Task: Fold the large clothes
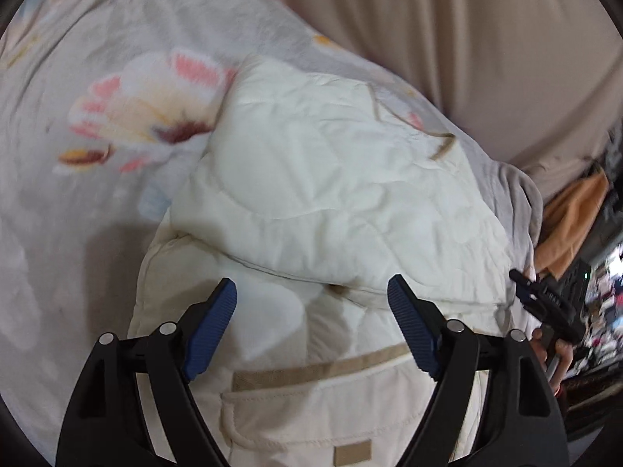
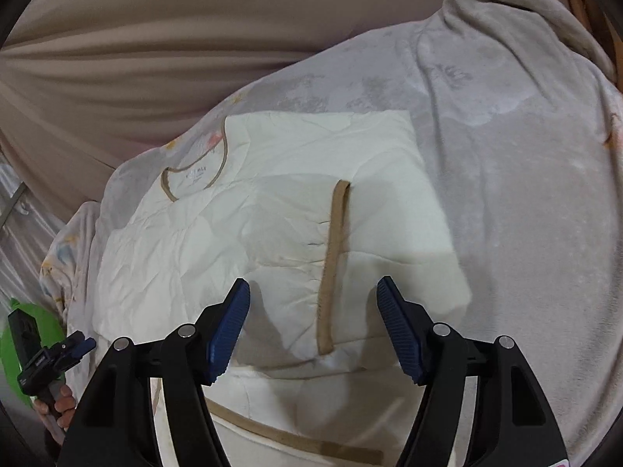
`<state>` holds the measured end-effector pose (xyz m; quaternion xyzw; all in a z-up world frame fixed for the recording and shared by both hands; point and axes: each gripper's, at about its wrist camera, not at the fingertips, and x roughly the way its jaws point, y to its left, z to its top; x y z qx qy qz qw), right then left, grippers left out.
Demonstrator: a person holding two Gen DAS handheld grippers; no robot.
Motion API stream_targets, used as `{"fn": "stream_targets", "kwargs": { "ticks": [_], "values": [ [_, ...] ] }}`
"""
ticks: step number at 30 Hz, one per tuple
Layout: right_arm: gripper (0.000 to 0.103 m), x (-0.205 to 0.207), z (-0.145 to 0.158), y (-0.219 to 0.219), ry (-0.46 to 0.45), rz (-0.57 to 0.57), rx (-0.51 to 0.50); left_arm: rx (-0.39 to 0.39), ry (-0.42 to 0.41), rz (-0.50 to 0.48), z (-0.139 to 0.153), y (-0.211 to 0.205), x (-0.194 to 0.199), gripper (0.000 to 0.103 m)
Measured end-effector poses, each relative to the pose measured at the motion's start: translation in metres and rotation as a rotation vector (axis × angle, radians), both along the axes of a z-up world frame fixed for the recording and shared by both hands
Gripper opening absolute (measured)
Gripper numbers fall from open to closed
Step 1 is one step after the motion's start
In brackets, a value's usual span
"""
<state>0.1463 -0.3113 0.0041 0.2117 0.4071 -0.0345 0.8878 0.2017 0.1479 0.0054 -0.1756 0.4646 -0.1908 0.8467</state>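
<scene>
Closest in, both hand-held grippers are hanging over the near hem of the cream quilted jacket (image 2: 241, 233), angled down at it. The left hand-held gripper (image 1: 311, 323) has its blue pads spread wide with nothing between them, just fabric underneath. Same for the right hand-held gripper (image 2: 311, 323): wide, nothing held, with the tan-trimmed sleeve cuff (image 2: 331, 268) lying under the gap.

The jacket sits in the middle of the bed on a grey floral blanket (image 1: 117, 116), sleeves already folded in across the body, neckline (image 2: 194, 179) toward the far edge by the beige curtain (image 2: 136, 58).

My guess is the next bit is grabbing the near hem at both corners and folding it up toward the collar. Tips: pinch only the hem layers near the tan pocket trim (image 1: 311, 369), not the blanket below. Take both corners evenly so the fold stays square, and lift low so the tucked sleeves don't flop out. Puffy quilting springs back, so press the crease.
</scene>
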Motion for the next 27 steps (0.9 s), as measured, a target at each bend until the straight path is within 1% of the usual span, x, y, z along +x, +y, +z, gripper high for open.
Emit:
{"fn": "stream_targets", "kwargs": {
  "ticks": [1,2,3,4,5,6,7,8,9,10,11,12,13,14,15,16,17,20,21,22,23,24,25,27],
  "values": [
    [0.033,0.006,0.001,0.01,0.016,0.02,-0.037,-0.003,0.005,0.023,-0.002,0.004,0.006,0.058],
    [0.021,0.009,0.004,0.017,0.019,0.033,-0.068,0.009,-0.003,0.047,0.0,0.007,0.01,0.052],
    [0.01,0.006,0.016,0.024,-0.027,0.051,-0.079,0.025,-0.016,0.063,0.003,0.008,0.012,0.041],
    [0.008,-0.004,0.031,0.03,-0.103,0.073,-0.074,0.044,-0.033,0.077,0.007,0.009,0.015,0.032],
    [0.007,-0.014,0.045,0.034,-0.169,0.099,-0.074,0.061,-0.044,0.082,0.009,0.009,0.017,0.029],
    [0.007,-0.026,0.06,0.038,-0.237,0.117,-0.078,0.082,-0.047,0.08,0.009,0.008,0.018,0.023],
    [0.007,-0.037,0.068,0.038,-0.281,0.118,-0.082,0.099,-0.041,0.079,0.005,0.007,0.019,0.021],
    [0.007,-0.04,0.068,0.035,-0.287,0.111,-0.09,0.117,-0.034,0.075,0.0,0.005,0.021,0.02],
    [0.006,-0.035,0.056,0.031,-0.243,0.103,-0.111,0.123,-0.023,0.068,-0.007,0.003,0.022,0.02],
    [0.006,-0.024,0.038,0.025,-0.16,0.081,-0.137,0.119,-0.011,0.062,-0.014,0.002,0.024,0.02],
    [0.006,-0.005,0.004,0.016,-0.021,0.072,-0.151,0.116,-0.008,0.061,-0.019,0.002,0.024,0.02],
    [0.006,0.003,-0.02,0.008,0.052,0.087,-0.121,0.117,-0.014,0.06,-0.02,0.0,0.024,0.02],
    [0.006,0.004,-0.029,0.005,0.047,0.084,-0.087,0.133,-0.023,0.061,-0.018,-0.001,0.022,0.02],
    [0.006,0.001,-0.024,0.006,0.037,0.078,-0.095,0.148,-0.029,0.062,-0.014,-0.001,0.02,0.02],
    [0.008,-0.001,-0.015,0.008,0.034,0.073,-0.118,0.159,-0.032,0.062,-0.01,-0.001,0.015,0.02],
    [0.013,-0.006,-0.005,0.009,0.025,0.058,-0.146,0.174,-0.035,0.059,-0.004,0.0,0.009,0.02],
    [0.015,-0.011,0.003,0.008,0.018,0.044,-0.166,0.183,-0.046,0.051,0.003,0.002,0.0,0.02],
    [0.016,-0.033,0.034,0.006,-0.025,-0.047,-0.249,0.207,-0.117,0.034,0.029,0.006,-0.021,0.02],
    [0.022,-0.037,0.046,0.01,-0.056,-0.061,-0.267,0.211,-0.153,0.028,0.041,0.003,-0.025,0.02],
    [0.022,-0.036,0.053,0.013,-0.08,-0.048,-0.261,0.214,-0.183,0.021,0.051,-0.002,-0.025,0.02],
    [0.022,-0.033,0.06,0.02,-0.102,-0.01,-0.236,0.226,-0.215,0.005,0.059,-0.012,-0.023,0.02],
    [0.022,-0.025,0.065,0.036,-0.117,0.058,-0.198,0.246,-0.248,-0.019,0.065,-0.026,-0.017,0.022],
    [0.021,-0.016,0.066,0.054,-0.122,0.131,-0.171,0.265,-0.266,-0.038,0.068,-0.04,-0.01,0.026],
    [0.021,0.004,0.058,0.093,-0.114,0.256,-0.165,0.299,-0.271,-0.066,0.063,-0.065,0.007,0.028]
  ]
}}
